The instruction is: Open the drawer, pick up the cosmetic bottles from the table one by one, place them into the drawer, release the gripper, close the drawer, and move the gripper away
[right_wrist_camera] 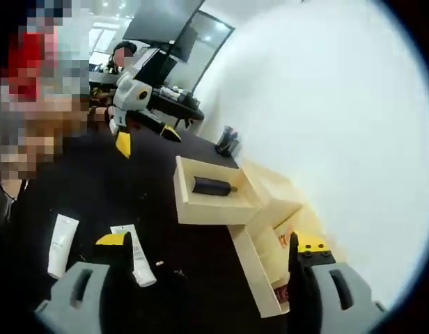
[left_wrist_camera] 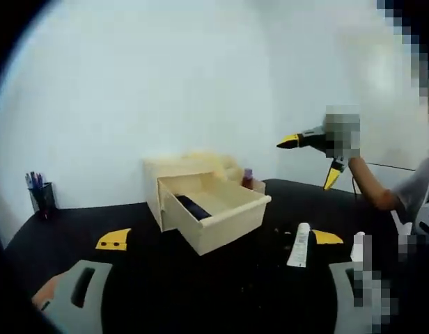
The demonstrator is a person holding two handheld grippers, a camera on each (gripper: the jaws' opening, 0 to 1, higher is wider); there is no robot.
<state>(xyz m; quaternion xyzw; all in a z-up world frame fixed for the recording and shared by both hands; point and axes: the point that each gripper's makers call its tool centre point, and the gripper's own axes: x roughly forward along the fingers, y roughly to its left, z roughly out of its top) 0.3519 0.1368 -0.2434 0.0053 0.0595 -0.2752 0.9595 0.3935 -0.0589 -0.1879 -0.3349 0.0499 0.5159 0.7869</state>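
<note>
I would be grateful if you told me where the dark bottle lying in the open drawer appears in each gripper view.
Left gripper view: the dark bottle lies a little left of centre, at the left end of the open drawer.
Right gripper view: the dark bottle lies just above centre, in the open drawer.
Shared landmark: the pen holder on the black table.

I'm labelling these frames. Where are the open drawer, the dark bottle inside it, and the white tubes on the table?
Drawer (left_wrist_camera: 235, 216): left gripper view, front panel.
Dark bottle (right_wrist_camera: 212, 185): right gripper view, middle of its body.
White tube (right_wrist_camera: 61, 243): right gripper view, mid-body.
Second white tube (right_wrist_camera: 138, 256): right gripper view, mid-body.
</note>
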